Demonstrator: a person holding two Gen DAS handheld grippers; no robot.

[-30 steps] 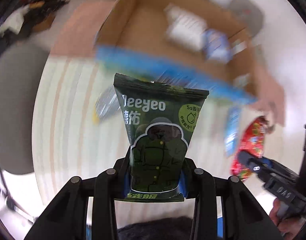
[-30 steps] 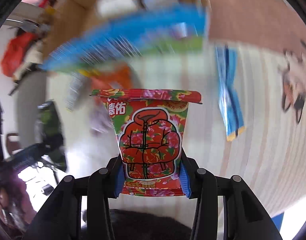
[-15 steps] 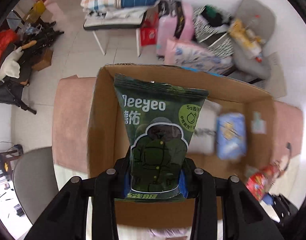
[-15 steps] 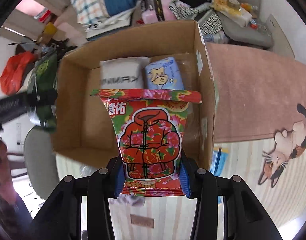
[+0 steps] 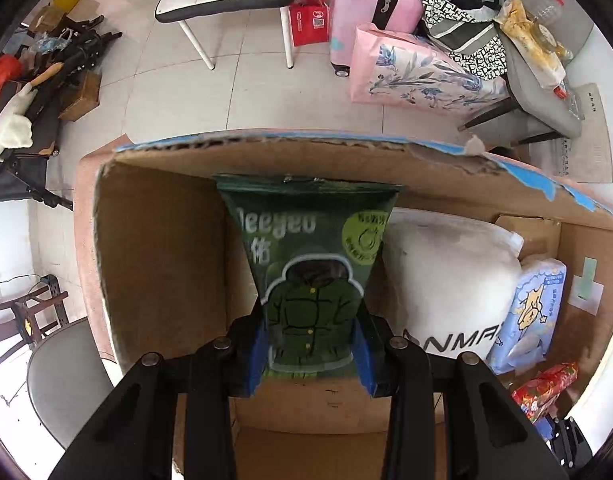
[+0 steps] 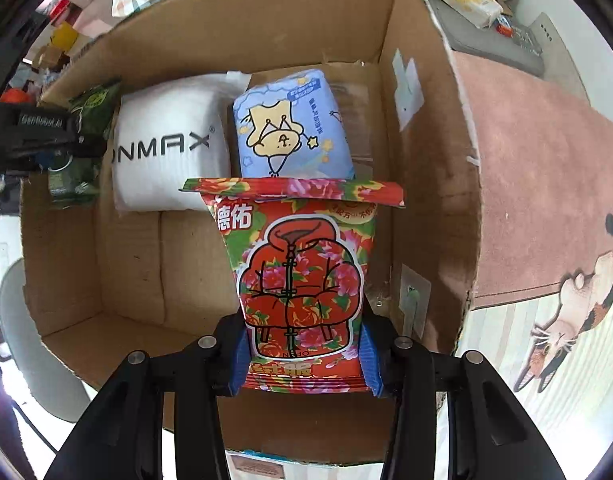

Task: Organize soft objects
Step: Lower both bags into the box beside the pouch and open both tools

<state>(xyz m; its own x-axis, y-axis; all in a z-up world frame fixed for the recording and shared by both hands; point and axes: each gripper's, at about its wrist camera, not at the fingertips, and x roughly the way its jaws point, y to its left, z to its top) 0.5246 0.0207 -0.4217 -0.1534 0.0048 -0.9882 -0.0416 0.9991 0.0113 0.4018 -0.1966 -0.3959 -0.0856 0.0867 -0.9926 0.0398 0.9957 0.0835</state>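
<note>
The left gripper was clamped on the lower end of the green pack, its blue pads pressed against both sides. The right gripper was likewise closed tight on the red floral pack. Both packs hung inside the open cardboard box, the green one at its left end beside the white pack, the red one in front of the pale blue pack. Half a second before, both packs had been held higher over the box; since then both grippers had come down, and the box walls filled more of each view.
</note>
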